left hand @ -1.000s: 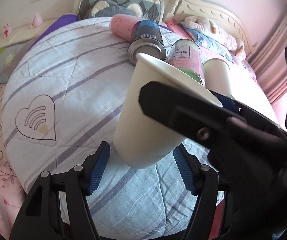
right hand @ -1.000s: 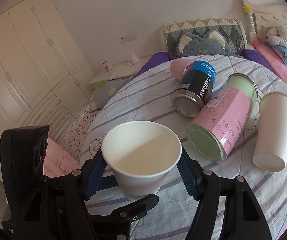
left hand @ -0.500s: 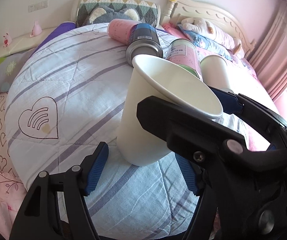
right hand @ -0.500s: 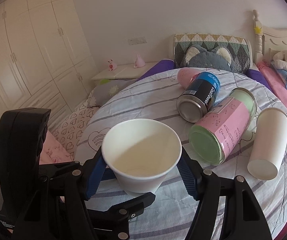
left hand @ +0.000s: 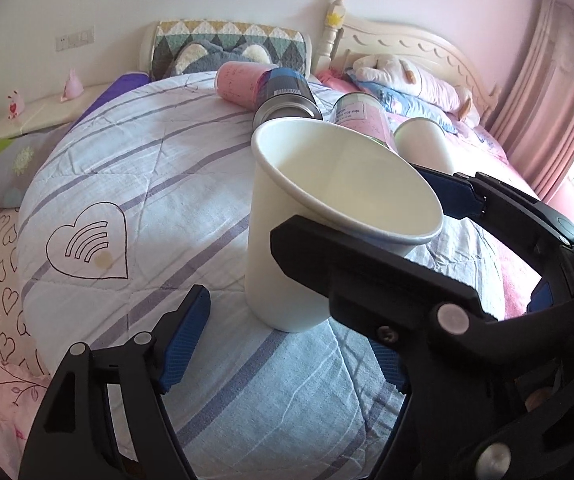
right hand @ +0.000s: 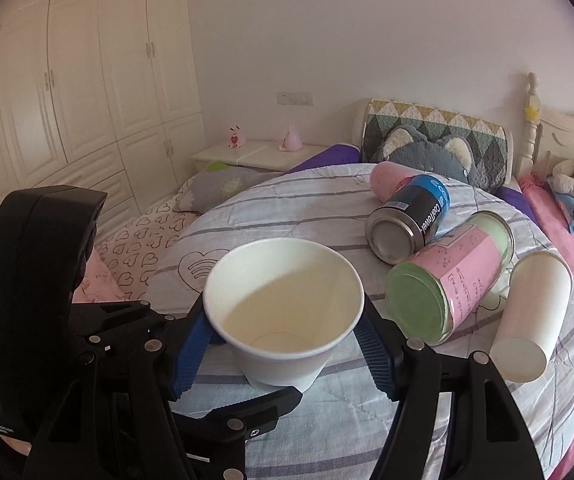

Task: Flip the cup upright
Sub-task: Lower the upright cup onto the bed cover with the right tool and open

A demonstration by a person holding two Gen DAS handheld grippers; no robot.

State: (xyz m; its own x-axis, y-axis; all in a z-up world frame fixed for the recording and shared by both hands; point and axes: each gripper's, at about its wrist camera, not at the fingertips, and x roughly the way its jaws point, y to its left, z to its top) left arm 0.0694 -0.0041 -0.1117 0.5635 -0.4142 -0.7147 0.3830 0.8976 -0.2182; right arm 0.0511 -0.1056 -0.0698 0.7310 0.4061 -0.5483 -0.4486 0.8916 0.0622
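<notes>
A white paper cup (left hand: 287, 240) (right hand: 283, 312) stands mouth up on the striped bedspread (left hand: 167, 168), its base touching the cloth. My right gripper (right hand: 287, 344) is around it, blue pads on both sides of the cup wall just below the rim; its jaws also cross the left wrist view (left hand: 427, 240). My left gripper (left hand: 287, 344) is open, its jaws spread wide in front of the cup's base and apart from it.
A second white paper cup (right hand: 535, 312) lies on its side at the right. A pink-and-green canister (right hand: 451, 276), a blue-black can (right hand: 411, 216) and a pink tube (right hand: 387, 180) lie behind the cup. Pillows and a headboard (left hand: 407, 44) stand at the back.
The cup has gone from tilted and held above the bed to upright with its base on the bedspread. Both grippers have moved lower with it.
</notes>
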